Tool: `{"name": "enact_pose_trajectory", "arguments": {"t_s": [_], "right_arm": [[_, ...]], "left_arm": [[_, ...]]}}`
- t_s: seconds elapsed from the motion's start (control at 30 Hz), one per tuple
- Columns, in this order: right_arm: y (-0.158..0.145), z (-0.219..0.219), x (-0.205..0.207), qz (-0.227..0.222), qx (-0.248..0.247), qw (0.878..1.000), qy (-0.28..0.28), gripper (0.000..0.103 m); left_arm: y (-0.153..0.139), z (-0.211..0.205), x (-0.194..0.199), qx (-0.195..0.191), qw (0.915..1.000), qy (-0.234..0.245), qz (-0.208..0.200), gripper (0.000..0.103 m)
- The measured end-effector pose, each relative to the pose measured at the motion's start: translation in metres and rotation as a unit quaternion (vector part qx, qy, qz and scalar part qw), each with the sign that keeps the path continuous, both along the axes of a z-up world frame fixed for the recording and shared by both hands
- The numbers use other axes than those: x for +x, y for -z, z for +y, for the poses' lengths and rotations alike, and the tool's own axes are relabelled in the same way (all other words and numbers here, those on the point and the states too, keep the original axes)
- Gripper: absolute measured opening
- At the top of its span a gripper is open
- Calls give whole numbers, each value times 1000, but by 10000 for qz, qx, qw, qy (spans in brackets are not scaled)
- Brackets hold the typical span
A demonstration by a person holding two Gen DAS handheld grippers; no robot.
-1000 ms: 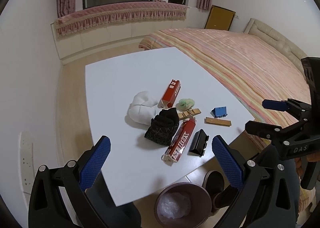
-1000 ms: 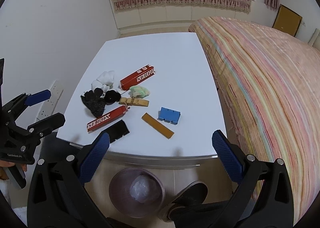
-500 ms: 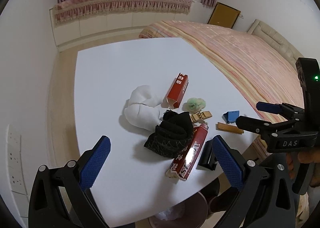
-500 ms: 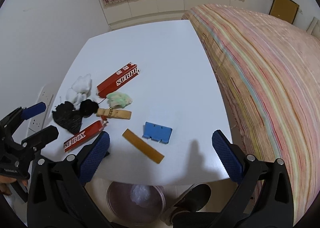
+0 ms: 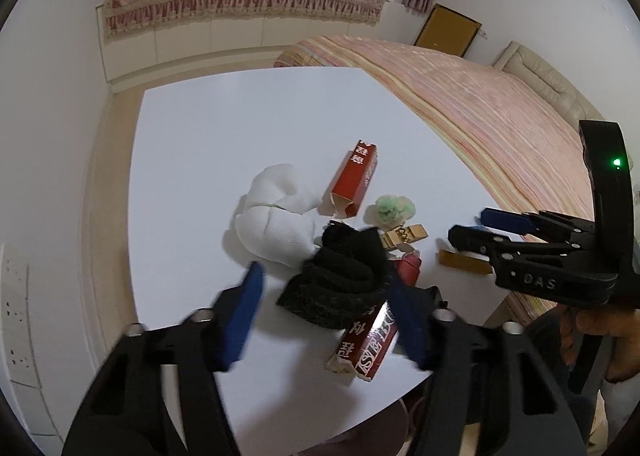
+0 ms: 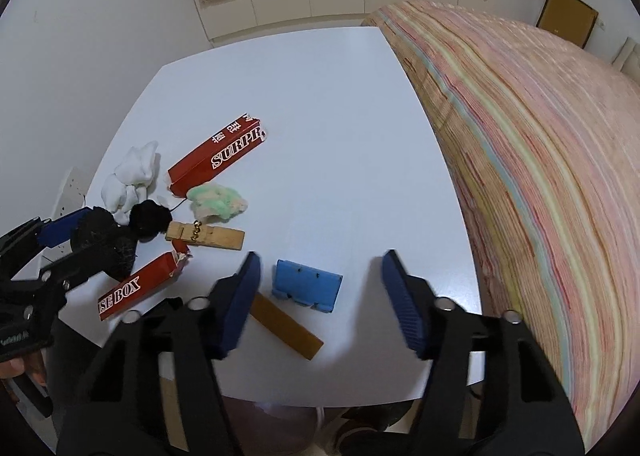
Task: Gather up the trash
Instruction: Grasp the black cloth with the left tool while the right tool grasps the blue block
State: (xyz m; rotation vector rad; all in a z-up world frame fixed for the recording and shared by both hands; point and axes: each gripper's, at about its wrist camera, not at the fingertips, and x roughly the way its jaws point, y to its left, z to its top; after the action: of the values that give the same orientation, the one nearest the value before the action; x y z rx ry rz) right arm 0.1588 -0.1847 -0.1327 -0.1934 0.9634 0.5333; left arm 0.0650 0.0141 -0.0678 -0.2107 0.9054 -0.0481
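Left gripper (image 5: pixel 324 296) open, jaws straddling the black sock (image 5: pixel 340 280) lying crumpled mid-table on the near red box (image 5: pixel 368 340), dead ahead between its pads; right gripper (image 6: pixel 320 296) open, empty over the blue clip (image 6: pixel 307 285), so left is nearer.

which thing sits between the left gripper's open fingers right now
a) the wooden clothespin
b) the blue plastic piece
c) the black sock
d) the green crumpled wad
c: in the left wrist view the black sock lies between the blue pads of the open left gripper, while the right gripper hangs open over the blue plastic piece.
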Motion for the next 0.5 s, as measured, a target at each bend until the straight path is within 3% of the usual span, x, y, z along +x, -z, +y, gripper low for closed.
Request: {"name": "enact_pose_trajectory", "arguments": {"t_s": [0.1,0.23,0.5], "right_arm": [[0,1,-2,-80,-72,9999,-43,34],[0,-1,0,-81,-7,9999,-88,33],[-14,-8,-12,-242,130,9995,-134,33]], "left_arm": [[-1,-2,0,20,10000,46,-22,44],[-3,0,0,-15,10000,48,-83,37],[-15,0,-7,-14,9997,55,-245,35]]}}
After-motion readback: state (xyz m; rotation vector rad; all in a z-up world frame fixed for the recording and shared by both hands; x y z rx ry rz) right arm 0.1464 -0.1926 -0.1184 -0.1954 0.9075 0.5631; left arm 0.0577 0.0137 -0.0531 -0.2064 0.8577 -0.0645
